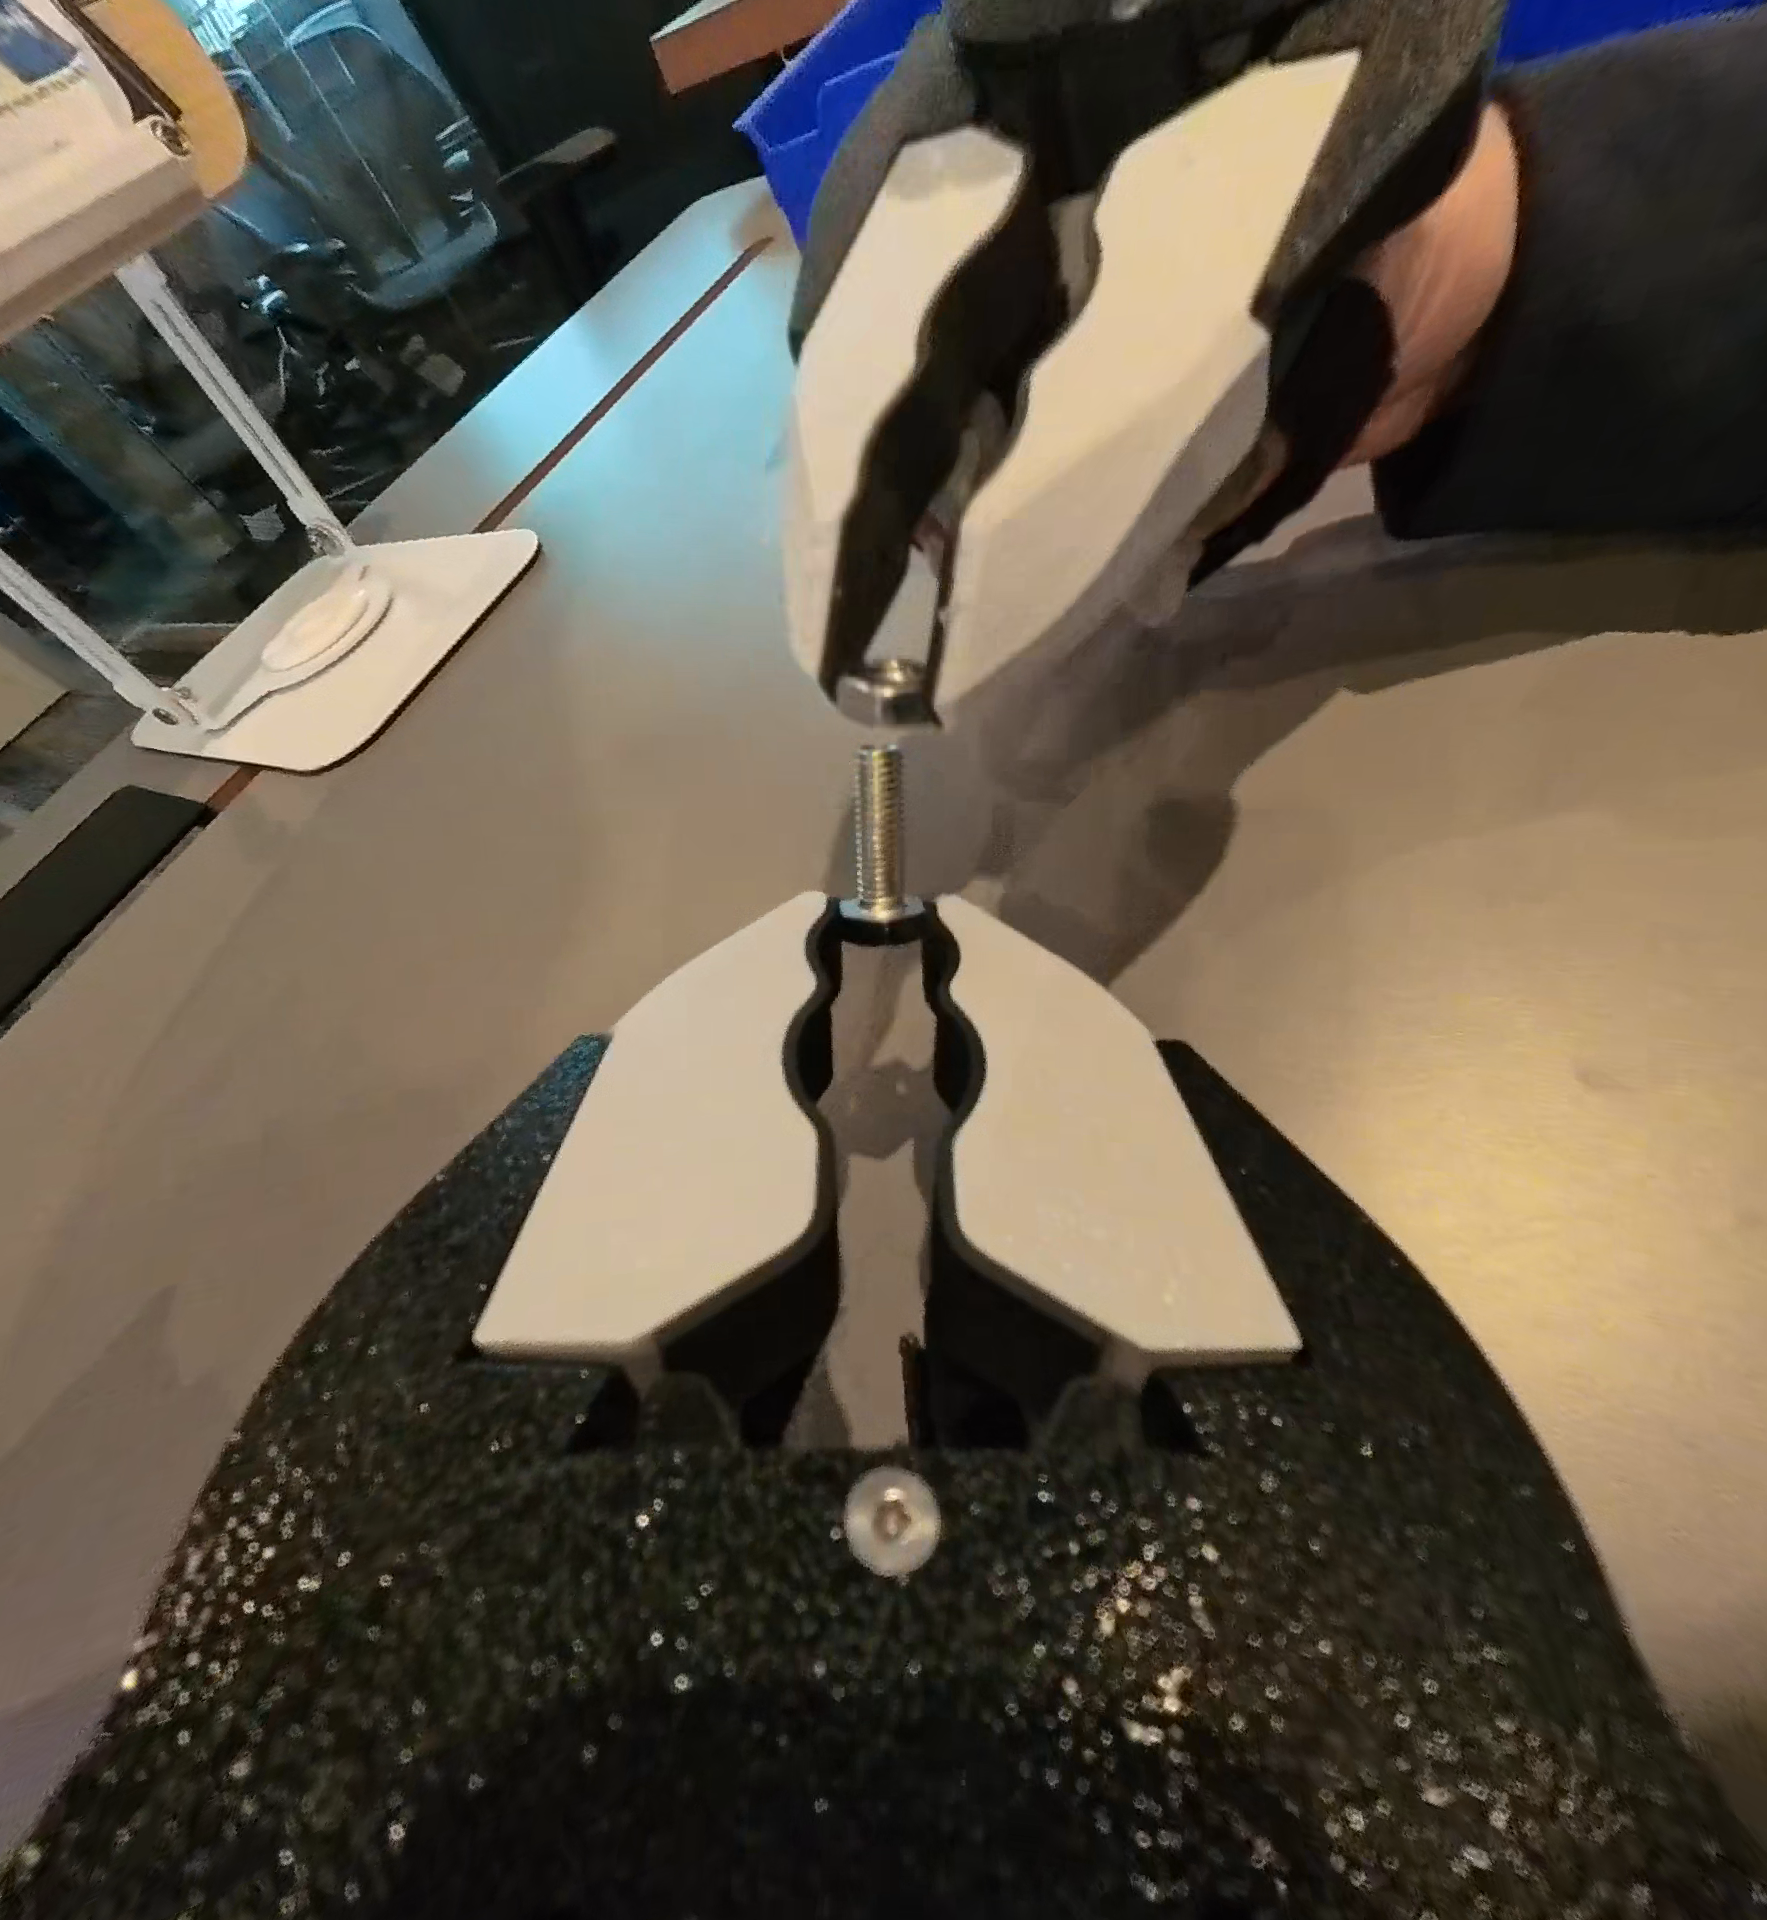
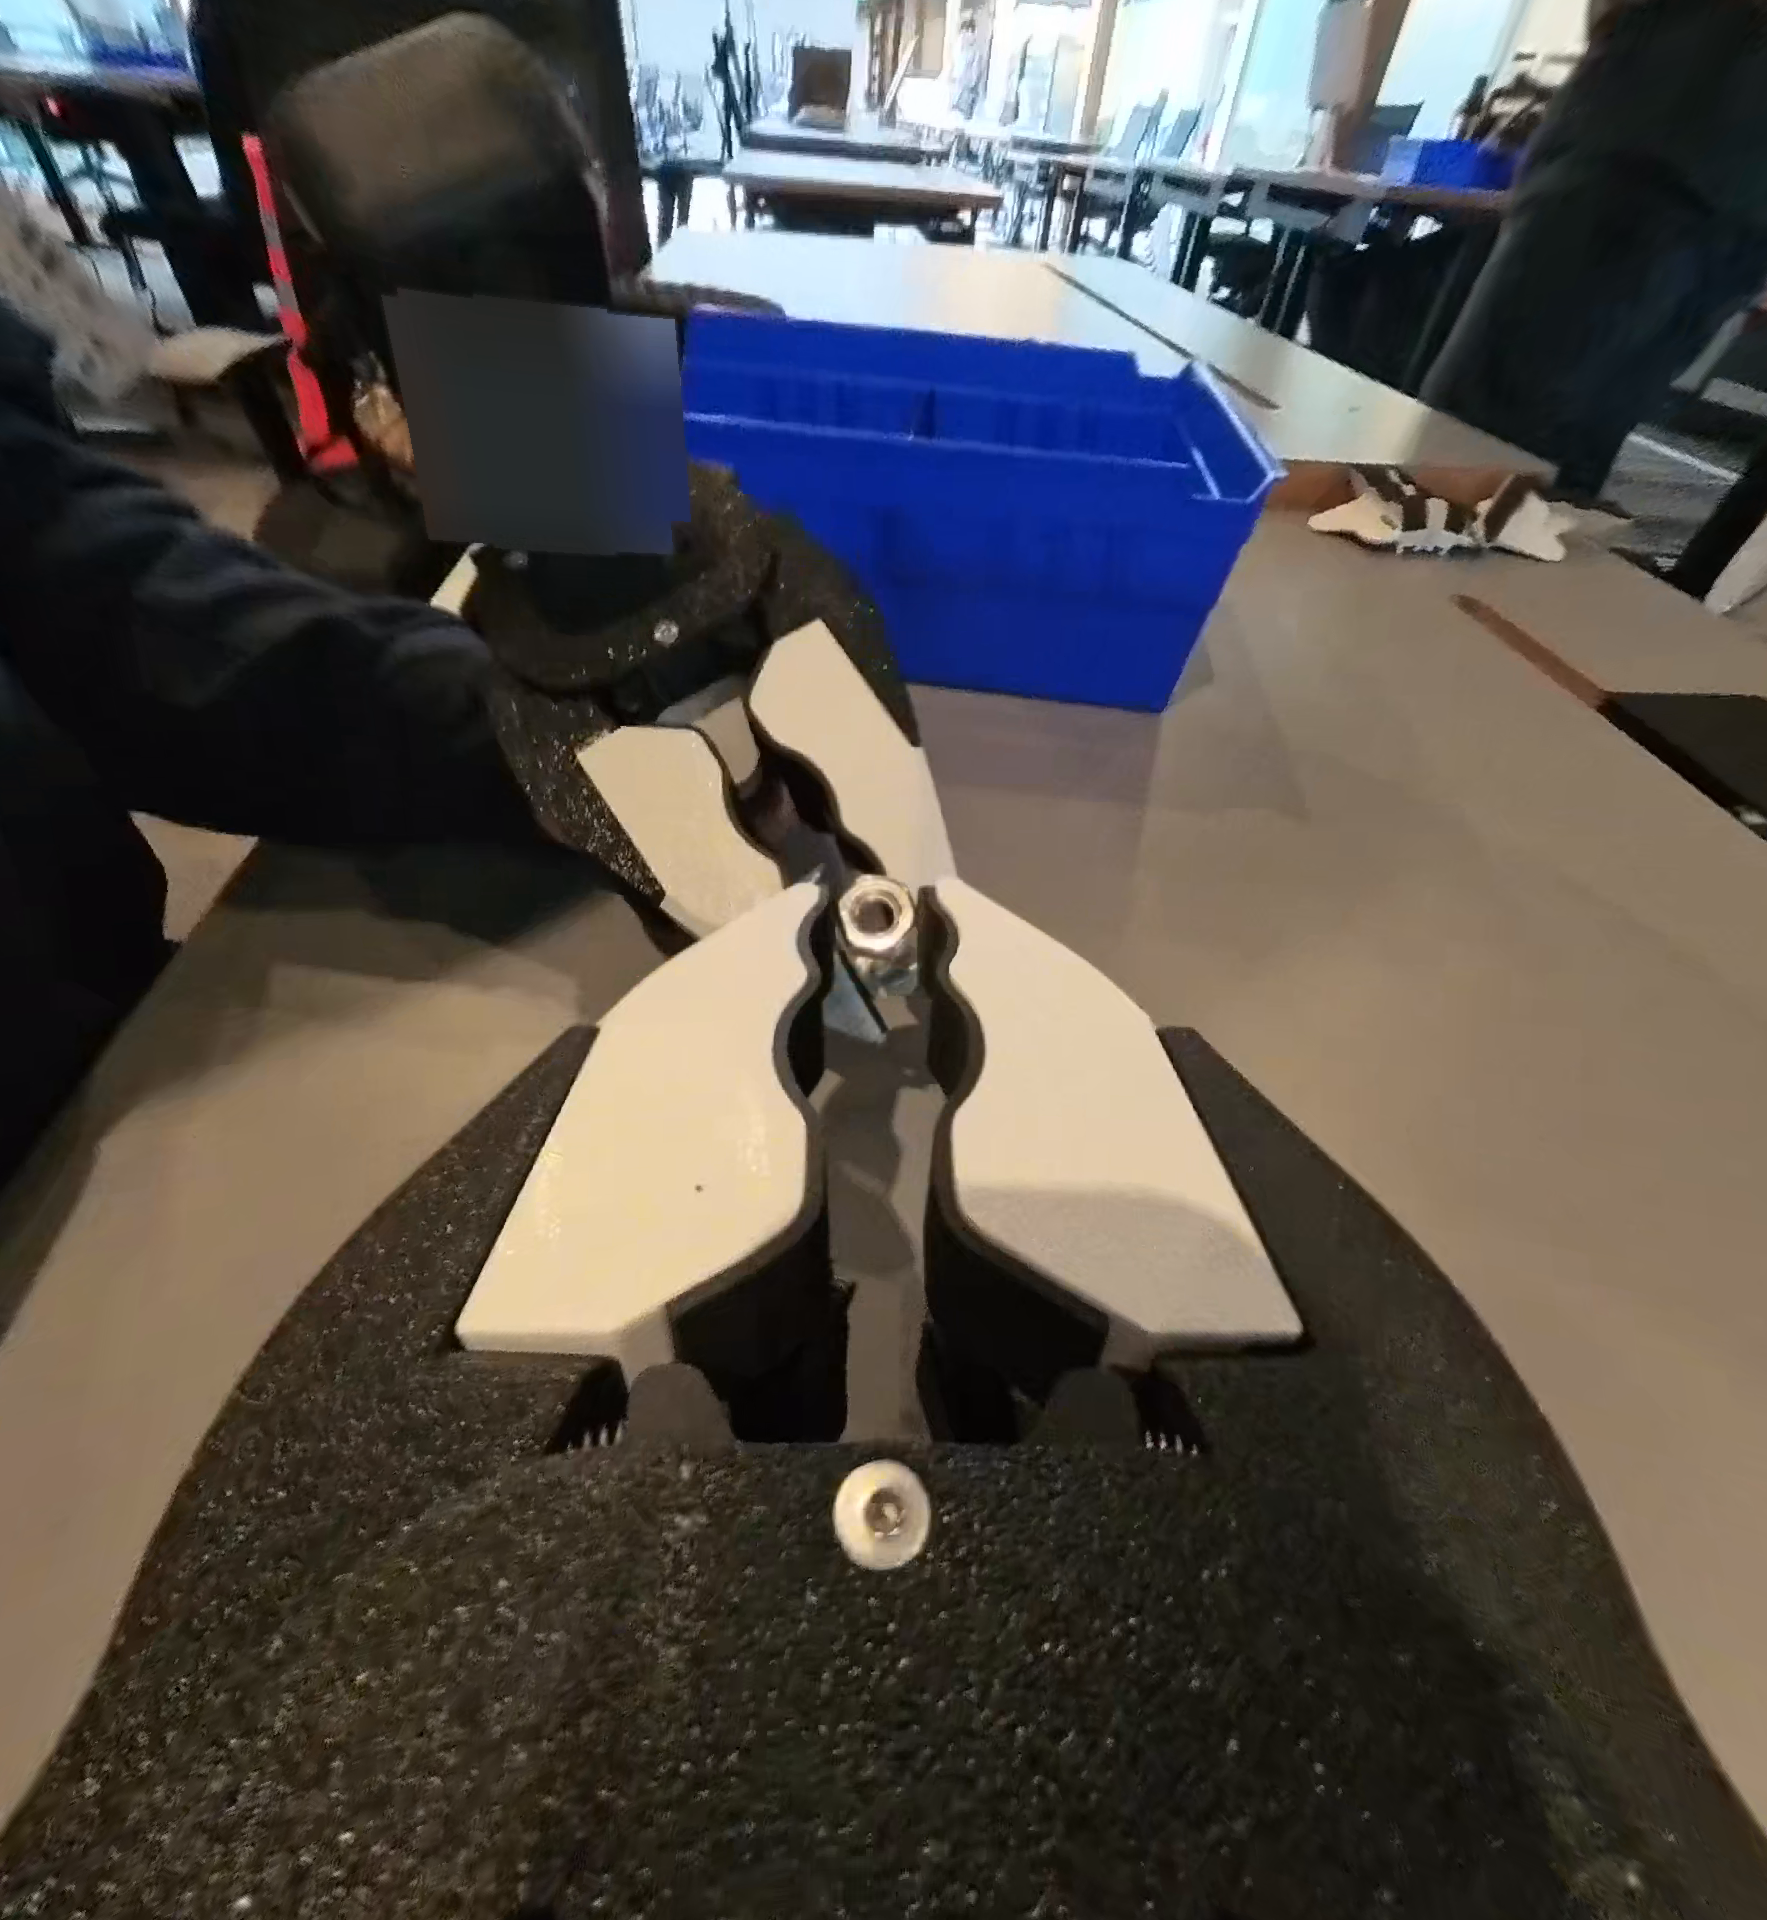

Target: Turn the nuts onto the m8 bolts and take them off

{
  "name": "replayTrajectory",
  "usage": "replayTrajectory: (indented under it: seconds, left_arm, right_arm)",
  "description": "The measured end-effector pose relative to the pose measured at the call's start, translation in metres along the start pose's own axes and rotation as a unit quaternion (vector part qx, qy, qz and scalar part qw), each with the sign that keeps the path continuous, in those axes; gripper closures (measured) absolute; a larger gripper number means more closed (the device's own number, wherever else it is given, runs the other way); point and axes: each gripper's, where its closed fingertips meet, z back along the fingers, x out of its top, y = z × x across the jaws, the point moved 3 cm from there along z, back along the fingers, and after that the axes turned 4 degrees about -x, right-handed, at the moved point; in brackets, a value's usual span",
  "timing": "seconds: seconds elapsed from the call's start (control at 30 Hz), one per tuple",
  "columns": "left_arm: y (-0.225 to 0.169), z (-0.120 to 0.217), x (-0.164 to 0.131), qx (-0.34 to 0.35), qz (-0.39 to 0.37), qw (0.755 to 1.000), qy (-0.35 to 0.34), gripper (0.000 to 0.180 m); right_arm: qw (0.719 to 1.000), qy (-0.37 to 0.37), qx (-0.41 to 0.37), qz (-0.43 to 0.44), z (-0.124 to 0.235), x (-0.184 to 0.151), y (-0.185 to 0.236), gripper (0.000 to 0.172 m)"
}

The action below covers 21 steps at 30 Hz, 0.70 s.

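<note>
With the bolt (image 1: 881,831) clamped by its head in the left gripper (image 1: 881,914) and pointing straight ahead, the nut (image 1: 884,704), pinched in the right gripper (image 1: 884,691) just beyond the thread tip, should be kept square and started gently.

2 grippers (image 1: 877,914), 1 bolt (image 1: 873,826), 1 nut (image 1: 884,701), 1 blue bin (image 2: 972,520)

right gripper (image 2: 877,940) jaws clamp silver nut (image 2: 877,928) | left gripper (image 2: 825,871) just beyond | blue bin (image 2: 1014,540) behind
</note>
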Motion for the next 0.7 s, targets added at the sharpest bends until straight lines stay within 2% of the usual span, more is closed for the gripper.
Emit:
replayTrajectory:
  seconds: [0.3,0.5,0.7]
  left_arm:
    - [-0.003,0.004,0.006,-0.024,0.005,0.999,-0.034,0.167]
    - [-0.006,0.01,0.012,-0.053,0.016,0.996,-0.07,0.167]
    - [-0.005,0.007,0.01,-0.05,0.018,0.997,-0.059,0.167]
  right_arm:
    - [1.0,0.0,0.001,0.016,-0.001,0.0,0.001,0.157]
    - [0.999,-0.026,0.02,0.006,0.001,0.005,0.004,0.157]
    - [0.999,-0.021,0.019,-0.015,0.0,0.003,0.001,0.157]
